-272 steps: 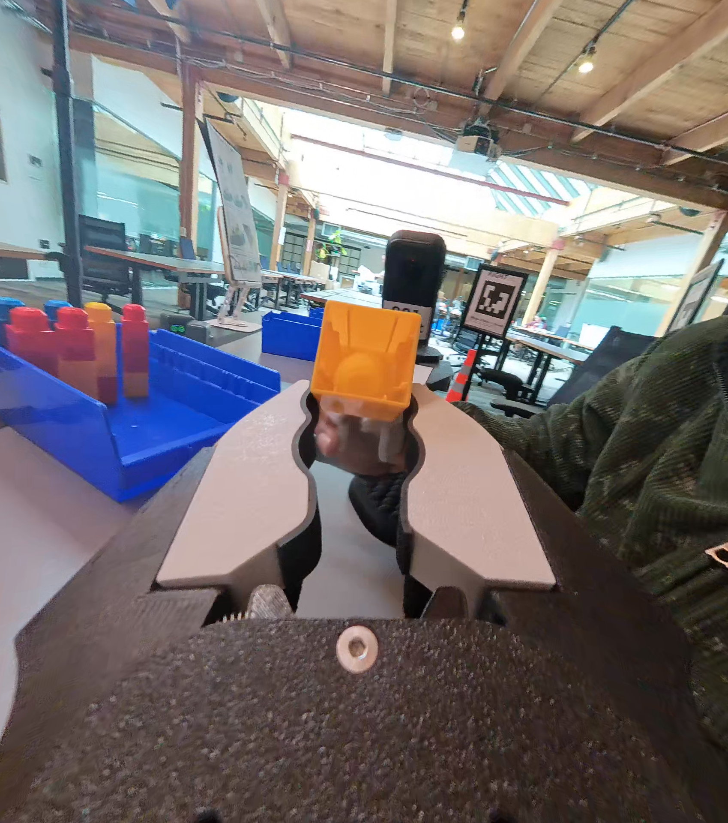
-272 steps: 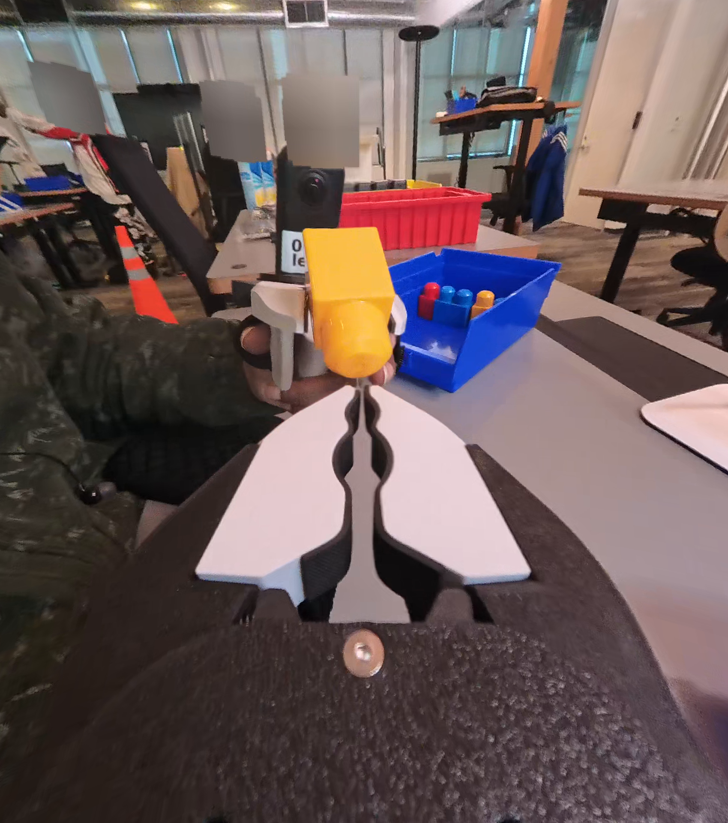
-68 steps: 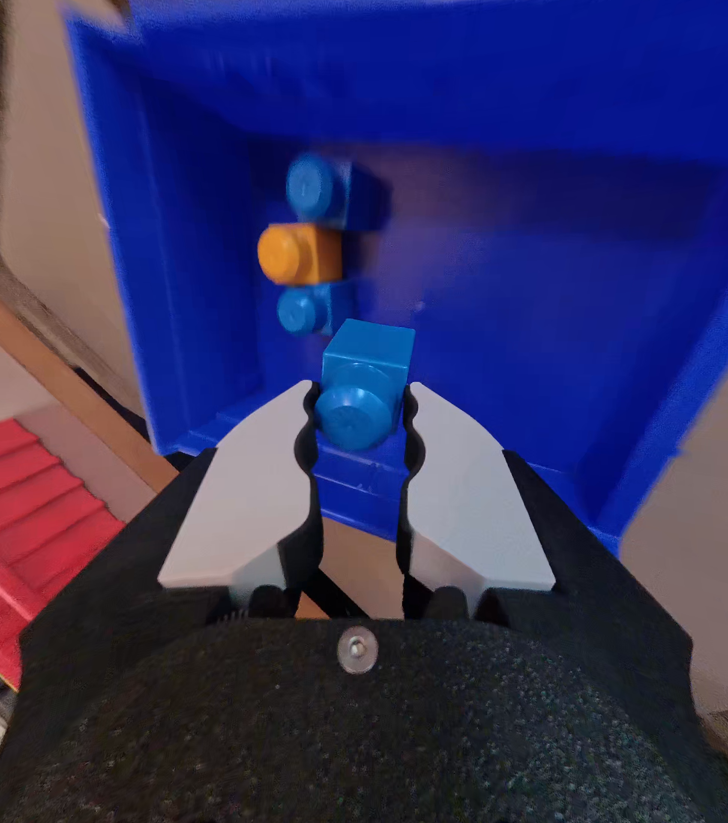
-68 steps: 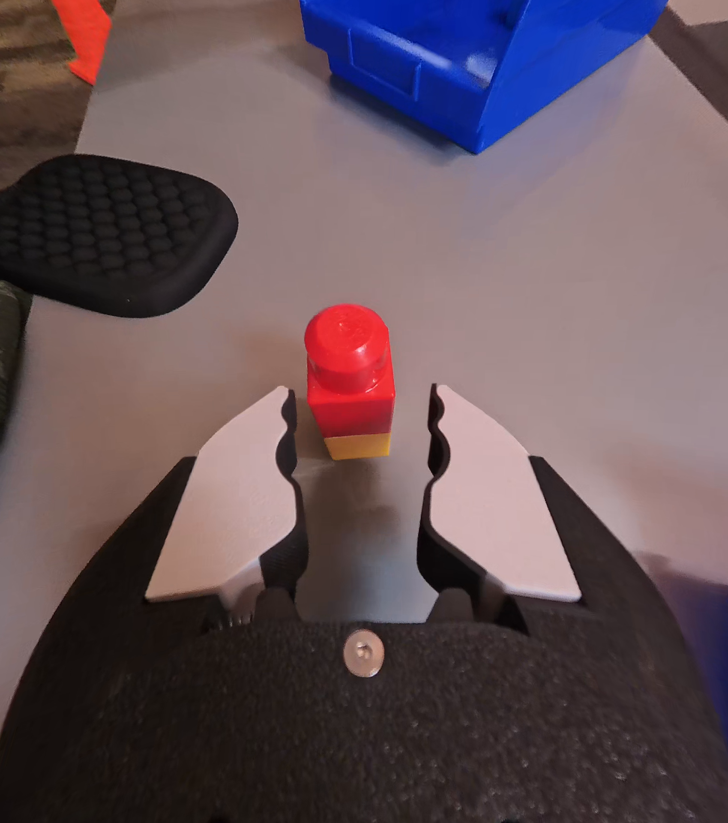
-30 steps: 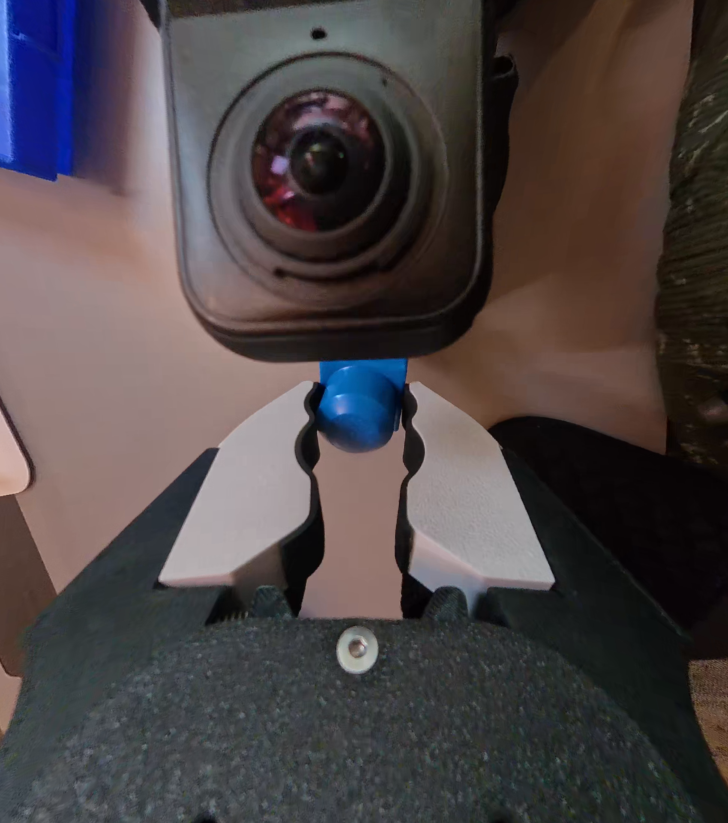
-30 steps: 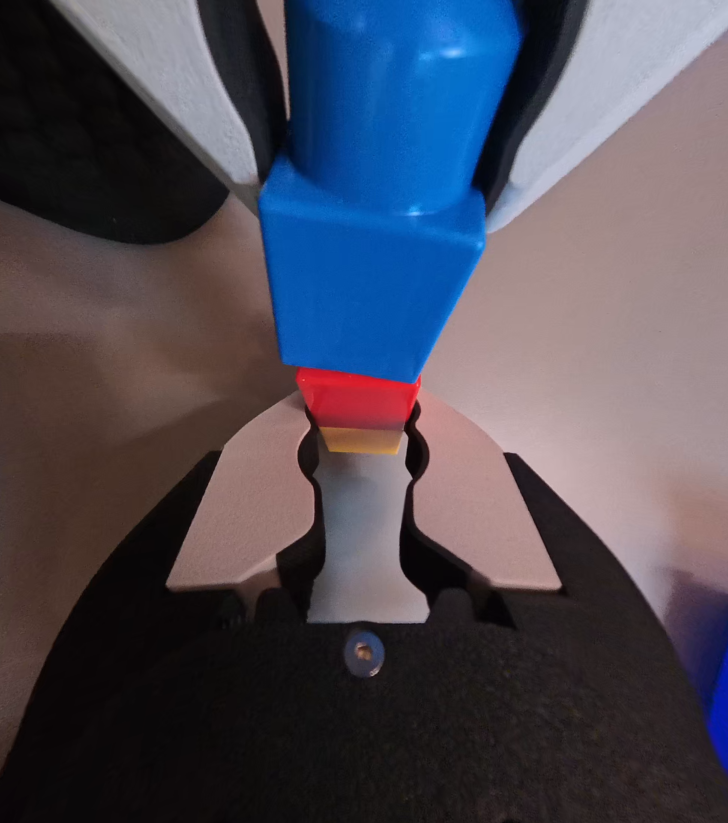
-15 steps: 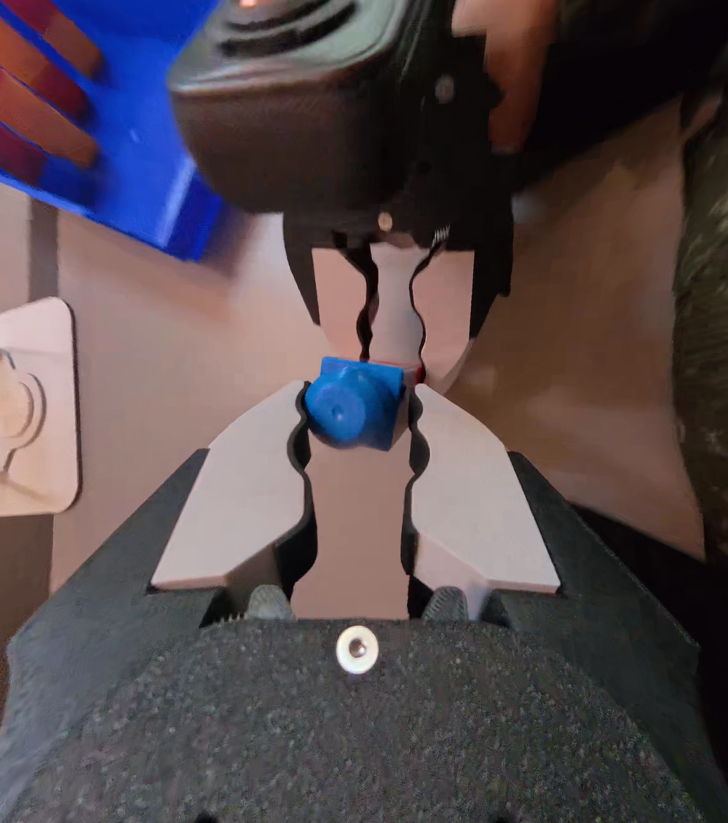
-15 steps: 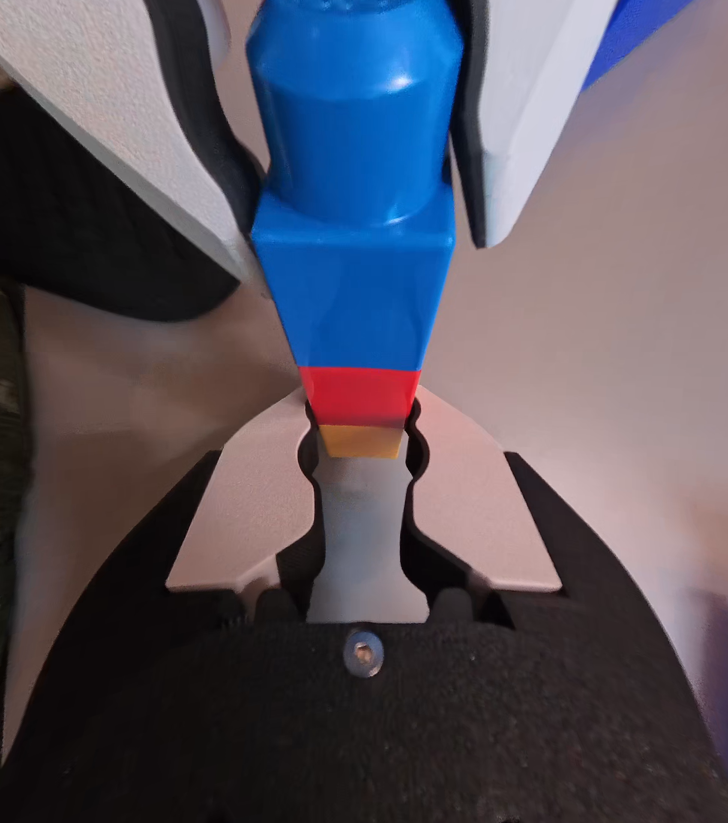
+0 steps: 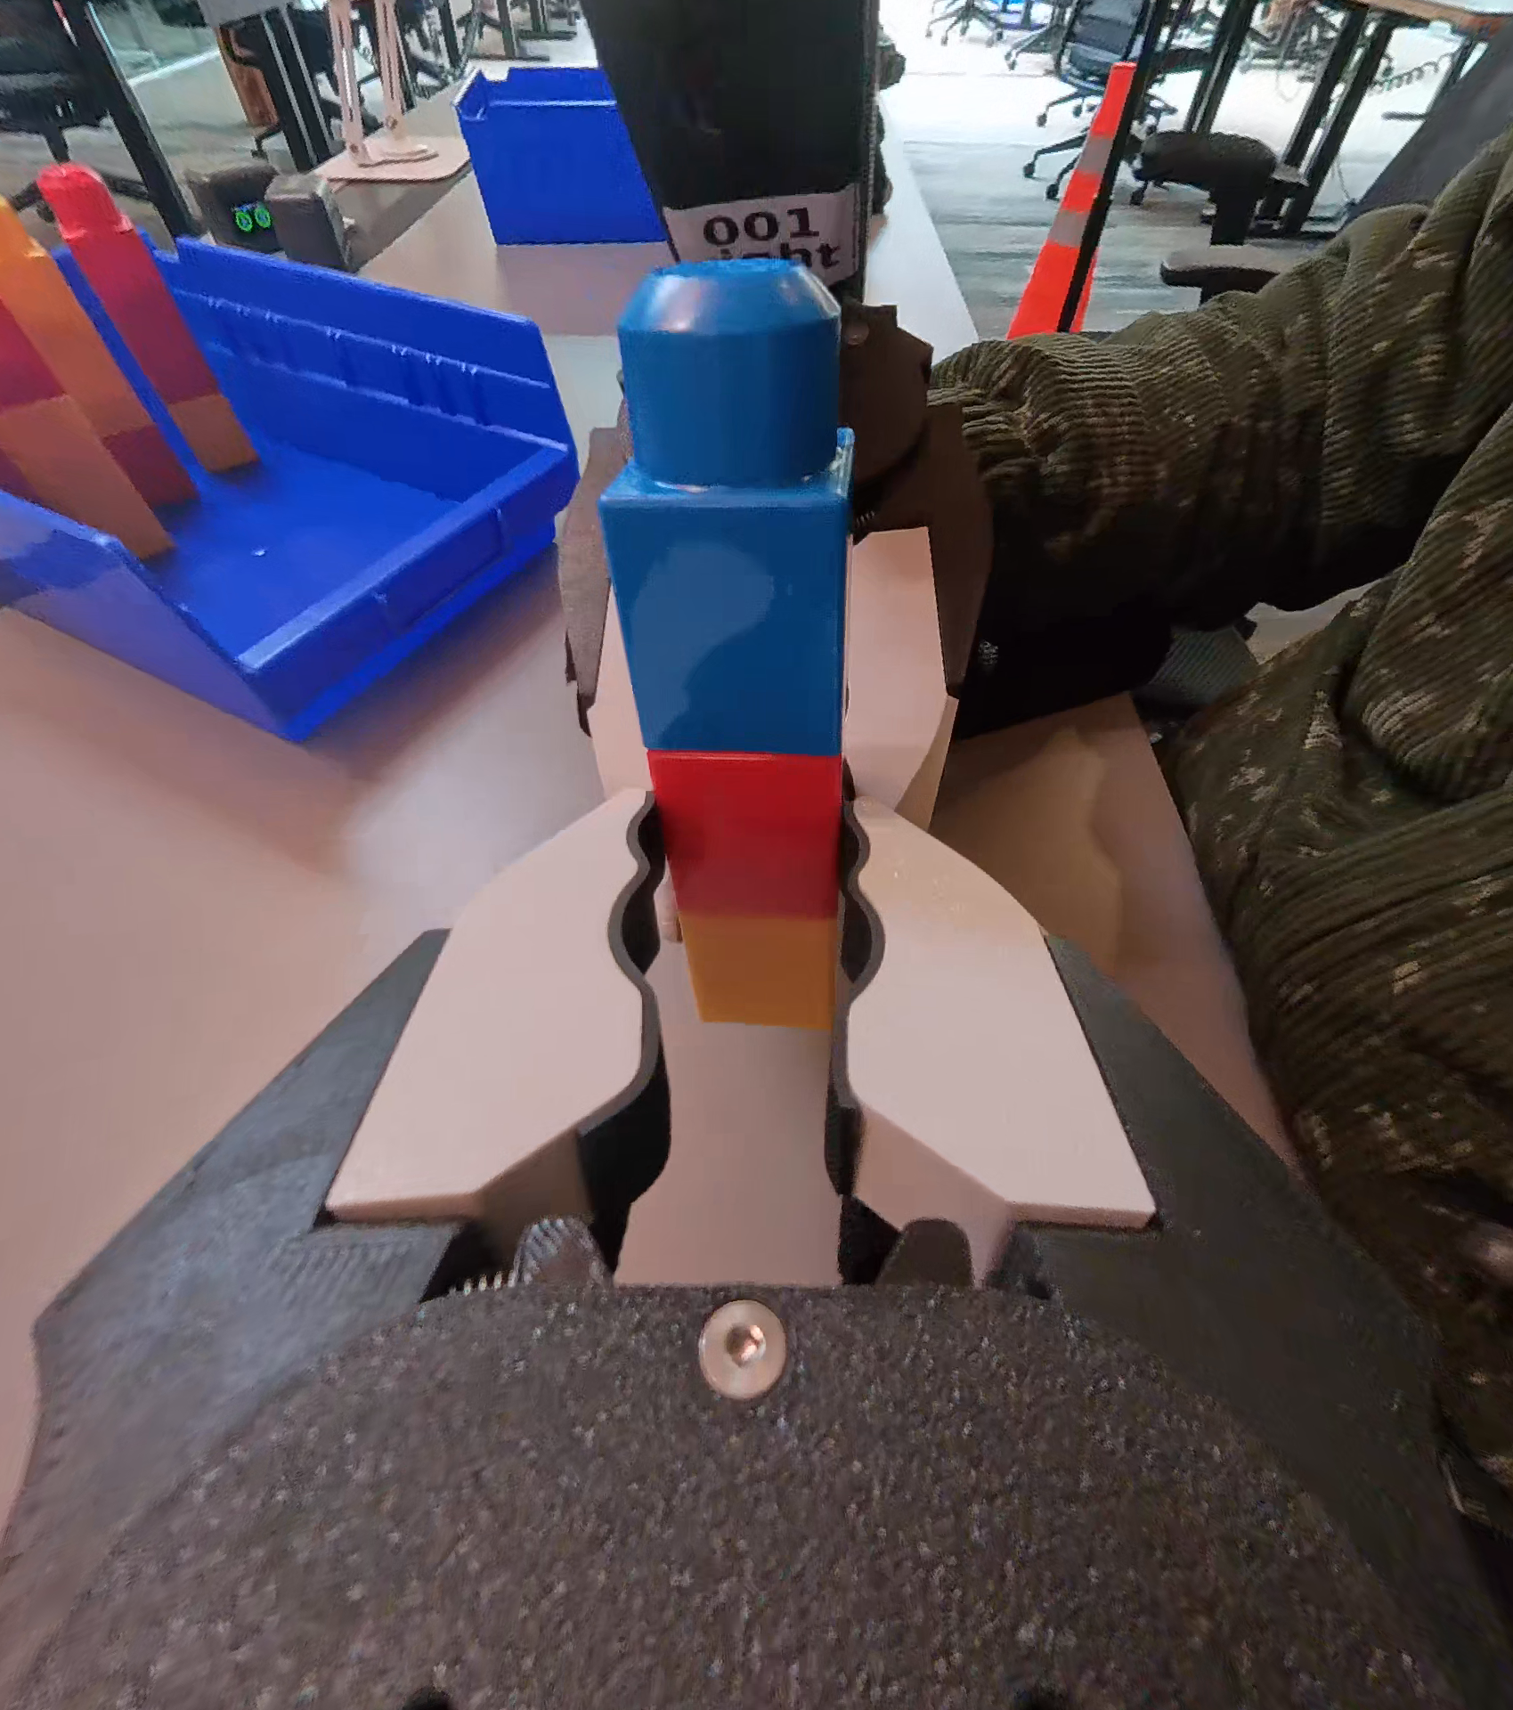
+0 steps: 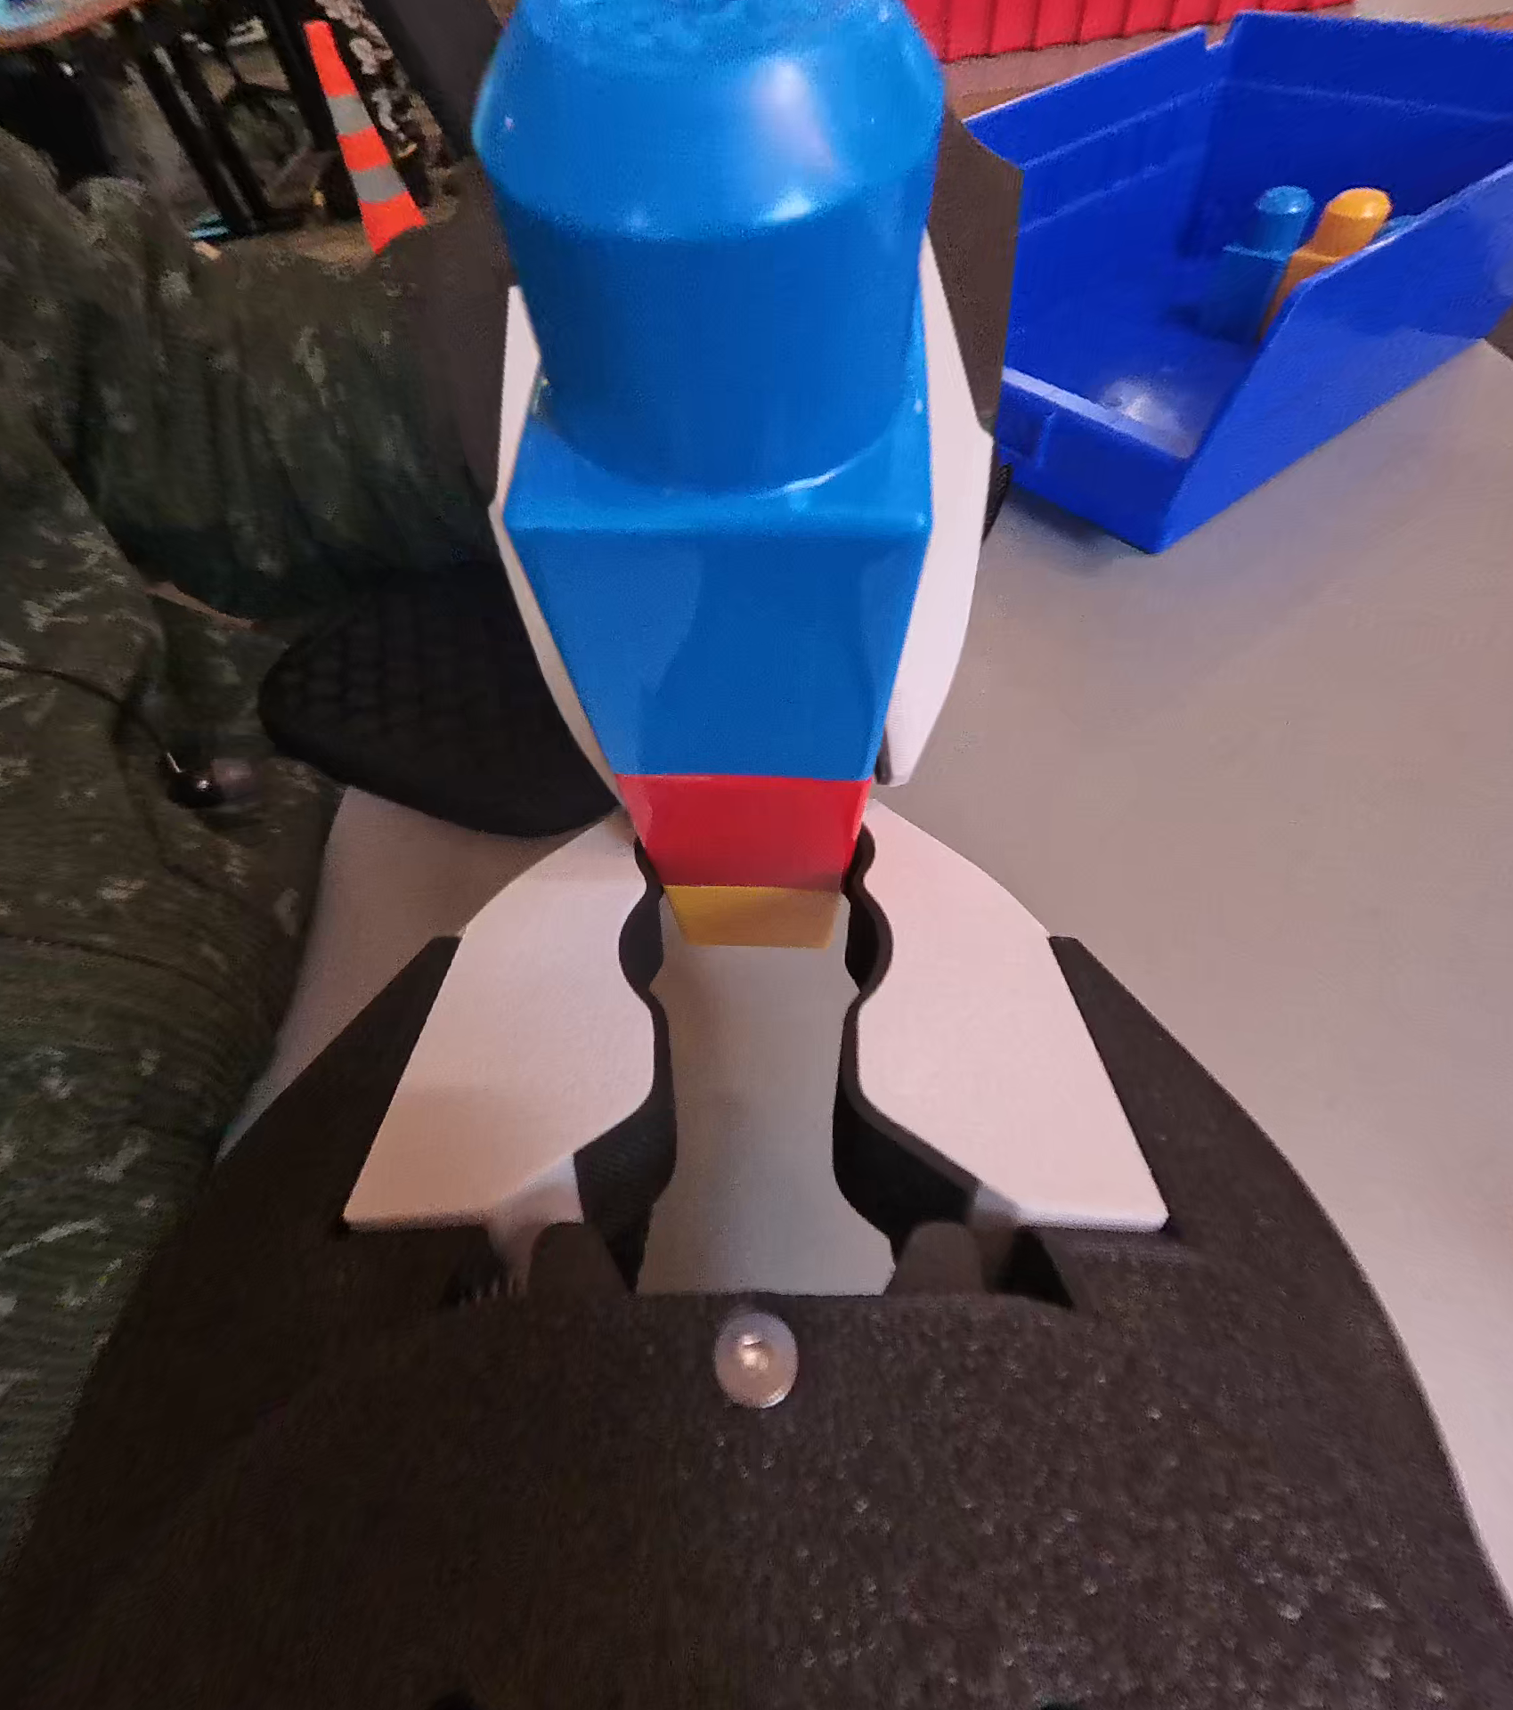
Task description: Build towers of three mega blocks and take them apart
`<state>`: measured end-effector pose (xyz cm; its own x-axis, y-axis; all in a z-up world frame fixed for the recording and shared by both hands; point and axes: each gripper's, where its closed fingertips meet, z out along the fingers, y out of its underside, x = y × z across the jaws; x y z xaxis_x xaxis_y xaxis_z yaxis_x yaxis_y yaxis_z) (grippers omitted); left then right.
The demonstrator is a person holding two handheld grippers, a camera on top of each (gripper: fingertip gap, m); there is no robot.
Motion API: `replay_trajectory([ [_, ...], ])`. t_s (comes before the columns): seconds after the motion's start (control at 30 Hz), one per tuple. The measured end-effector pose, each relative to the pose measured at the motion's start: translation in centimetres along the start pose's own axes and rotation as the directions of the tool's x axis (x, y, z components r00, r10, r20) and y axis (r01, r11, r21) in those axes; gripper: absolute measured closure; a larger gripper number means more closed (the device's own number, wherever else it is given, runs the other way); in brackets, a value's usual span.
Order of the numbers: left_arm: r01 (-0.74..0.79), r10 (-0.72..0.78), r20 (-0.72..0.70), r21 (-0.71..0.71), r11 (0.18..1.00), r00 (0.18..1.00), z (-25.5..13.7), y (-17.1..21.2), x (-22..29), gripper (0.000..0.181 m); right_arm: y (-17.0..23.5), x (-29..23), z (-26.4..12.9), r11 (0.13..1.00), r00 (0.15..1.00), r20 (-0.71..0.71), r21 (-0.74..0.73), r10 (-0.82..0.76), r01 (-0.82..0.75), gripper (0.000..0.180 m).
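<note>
A tower of three mega blocks stands upright between both grippers: a blue block [image 9: 734, 611] on top, a red block [image 9: 748, 833] in the middle, an orange block [image 9: 762, 967] at the bottom. My left gripper [image 9: 748, 814] is shut on the red and orange blocks. My right gripper [image 10: 752, 851] faces it from the far side and is shut on the red block [image 10: 743, 824]. The blue block [image 10: 715, 555] fills the right wrist view. I cannot tell whether the tower touches the grey table [image 9: 179, 879].
A blue bin [image 9: 419, 592] at the left holds several red and orange towers [image 9: 86, 370]. Another blue bin [image 10: 1289, 416] holds a blue block [image 10: 1280, 231] and an orange block [image 10: 1344, 222]. A black mat [image 10: 419, 703] and a green sleeve [image 9: 1289, 463] lie near the tower. Less than 4 cm separates the two grippers' tips.
My left gripper let go of the blue block's top stud, swung down level with the table and closed on the tower's lower blocks. The right gripper kept its hold.
</note>
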<state>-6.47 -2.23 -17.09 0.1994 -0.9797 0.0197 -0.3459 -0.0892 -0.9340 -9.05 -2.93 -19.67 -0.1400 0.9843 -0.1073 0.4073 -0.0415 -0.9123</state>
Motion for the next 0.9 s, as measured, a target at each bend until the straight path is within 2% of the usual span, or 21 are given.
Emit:
replay_trajectory([
  [0.07, 0.012, -0.012, 0.009, -0.027, 1.0, 1.0, -0.1, 0.5, -0.3, 0.145, 0.1, 0.1, 0.0, 1.0, 1.0, 0.008, -0.003, 0.011, -0.011, 0.141],
  [0.17, 0.0, 0.006, 0.054, -0.106, 0.994, 0.999, -0.4, 2.1, -1.0, 0.145, -0.4, 1.0, -0.9, 1.0, 1.0, -0.022, 0.021, -0.001, 0.001, 0.124],
  [0.27, -0.008, 0.024, 0.084, -0.189, 0.982, 0.996, -0.1, 4.1, -1.6, 0.145, -2.3, 1.8, -3.0, 0.99, 0.999, -0.053, 0.142, 0.009, -0.001, 0.122],
  [0.4, 0.0, 0.019, 0.082, -0.231, 0.973, 0.996, 0.4, 5.1, -1.6, 0.145, -4.1, 1.9, -4.7, 0.97, 0.997, -0.071, 0.241, -0.004, 0.021, 0.127],
  [0.47, -0.005, 0.026, 0.078, -0.246, 0.969, 0.997, 0.5, 5.4, -1.6, 0.145, -3.7, 1.5, -4.4, 0.976, 0.997, -0.066, 0.211, -0.034, 0.048, 0.152],
  [0.53, -0.01, 0.03, 0.08, -0.245, 0.97, 0.996, 0.5, 5.5, -1.5, 0.145, -3.5, 1.5, -4.3, 0.983, 0.996, -0.08, 0.173, -0.049, 0.062, 0.152],
  [0.63, 0.006, 0.011, 0.116, -0.146, 0.989, 0.993, 0.1, 3.7, -2.1, 0.145, -4.8, 1.5, -5.5, 0.981, 0.993, -0.102, 0.176, -0.066, 0.083, 0.152],
  [0.7, 0.021, -0.006, 0.182, -0.083, 0.996, 0.983, -1.0, 2.6, -3.5, 0.138, -6.3, 2.9, -8.1, 0.977, 0.983, -0.166, 0.185, -0.072, 0.103, 0.152],
  [0.73, 0.03, -0.022, 0.213, -0.037, 0.999, 0.977, -1.5, 2.0, -4.1, 0.14, -7.0, 4.1, -9.9, 0.978, 0.974, -0.218, 0.182, -0.064, 0.105, 0.152],
  [0.83, 0.043, -0.068, 0.288, 0.092, 0.995, 0.955, -3.2, 0.6, -5.8, 0.156, -8.5, 9.6, -16.6, 0.987, 0.903, -0.429, 0.13, -0.032, 0.096, 0.152],
  [0.9, 0.02, -0.066, 0.365, 0.128, 0.992, 0.929, -4.3, 0.2, -6.9, 0.17, -8.5, 14.1, -21.3, 0.995, 0.832, -0.555, 0.084, 0.003, 0.053, 0.152],
])
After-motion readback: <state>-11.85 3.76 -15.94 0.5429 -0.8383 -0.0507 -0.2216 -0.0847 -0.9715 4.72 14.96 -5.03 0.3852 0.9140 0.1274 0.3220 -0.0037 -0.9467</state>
